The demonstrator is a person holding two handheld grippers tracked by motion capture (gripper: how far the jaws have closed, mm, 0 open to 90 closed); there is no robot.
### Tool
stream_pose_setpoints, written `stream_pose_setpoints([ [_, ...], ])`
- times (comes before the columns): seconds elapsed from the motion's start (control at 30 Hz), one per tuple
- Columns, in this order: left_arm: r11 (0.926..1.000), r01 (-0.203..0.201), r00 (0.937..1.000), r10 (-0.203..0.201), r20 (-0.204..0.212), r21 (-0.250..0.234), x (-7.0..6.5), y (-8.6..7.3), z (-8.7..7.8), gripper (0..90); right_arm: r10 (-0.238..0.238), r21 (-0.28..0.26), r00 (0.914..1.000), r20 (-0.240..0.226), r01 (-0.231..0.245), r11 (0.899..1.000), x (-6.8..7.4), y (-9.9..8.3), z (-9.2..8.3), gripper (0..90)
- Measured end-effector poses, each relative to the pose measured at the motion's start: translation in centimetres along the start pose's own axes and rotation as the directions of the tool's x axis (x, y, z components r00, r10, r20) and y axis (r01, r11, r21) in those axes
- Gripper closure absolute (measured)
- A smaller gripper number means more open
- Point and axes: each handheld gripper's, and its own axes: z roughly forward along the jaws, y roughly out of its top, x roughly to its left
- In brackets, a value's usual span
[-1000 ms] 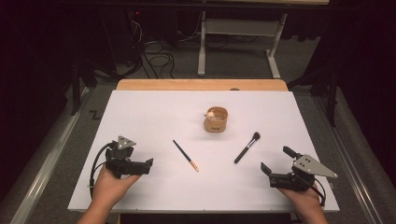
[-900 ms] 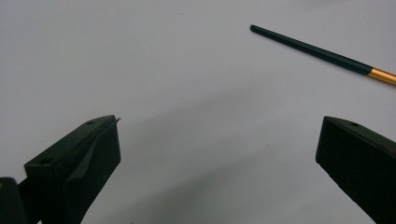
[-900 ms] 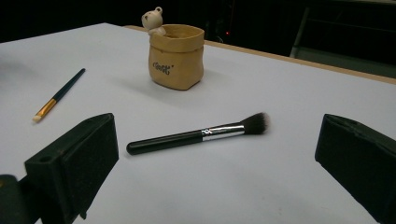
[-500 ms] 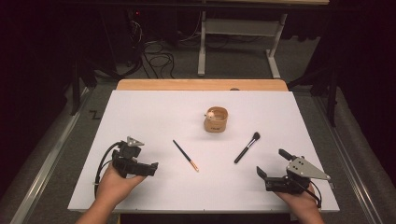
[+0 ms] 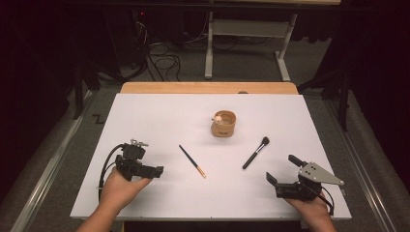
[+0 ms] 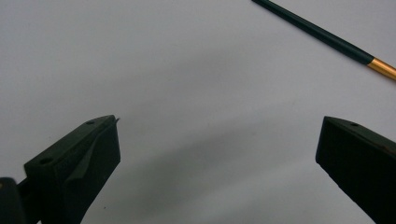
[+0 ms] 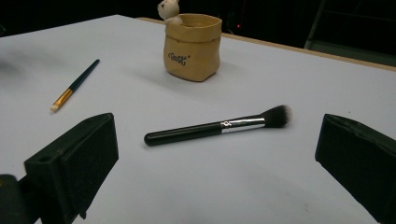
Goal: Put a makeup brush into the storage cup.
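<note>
A thin dark green brush (image 5: 192,161) with a gold ferrule lies near the table's middle, and a black makeup brush (image 5: 256,152) lies to its right. Behind them stands a tan bag-shaped pot (image 5: 223,124) with a small bear figure at its rim. My left gripper (image 5: 153,170) rests low at the front left, open and empty, with the thin brush (image 6: 322,35) just ahead of its jaws (image 6: 219,154). My right gripper (image 5: 282,168) is open at the front right. It faces the makeup brush (image 7: 219,126), the pot (image 7: 191,39) and the thin brush (image 7: 74,86).
The white table top (image 5: 159,116) has a wooden strip (image 5: 208,87) along its far edge. Beyond it lie a dark floor, cables (image 5: 159,53) and a table frame (image 5: 246,34). Bare white surface lies around both grippers.
The left gripper has edged slightly right toward the thin brush. The right gripper has drifted a little left and toward the near edge. Brushes and pot have not moved.
</note>
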Motion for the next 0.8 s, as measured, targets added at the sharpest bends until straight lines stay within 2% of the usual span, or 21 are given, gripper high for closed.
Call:
stream_pose_setpoints([
  [0.17, 0.9997, 0.009, 0.9999, -0.009, -0.007, 0.021, -0.3, 0.4, 0.1, 0.6, 0.001, -0.006, 1.0, 0.001, -0.001, 1.0, -0.1, 0.0, -0.1, 0.3],
  [0.33, 0.9997, 0.018, 0.9998, -0.018, -0.001, 0.014, -0.7, 0.9, -0.1, 0.6, 0.006, -0.004, 1.0, 0.001, -0.006, 1.0, 0.0, 0.0, -0.1, 0.3],
  [0.53, 0.9999, -0.007, 1.0, 0.007, 0.005, 0.014, -1.6, 1.4, 0.0, 0.7, 0.002, -0.007, 1.0, -0.004, -0.002, 1.0, 0.0, 0.0, -0.1, 0.3],
  [0.8, 0.9992, -0.032, 0.9994, 0.031, 0.017, 0.024, -3.0, 2.0, 0.9, 0.7, -0.003, -0.009, 1.0, -0.007, 0.003, 1.0, 0.0, 0.1, -0.1, 0.3],
])
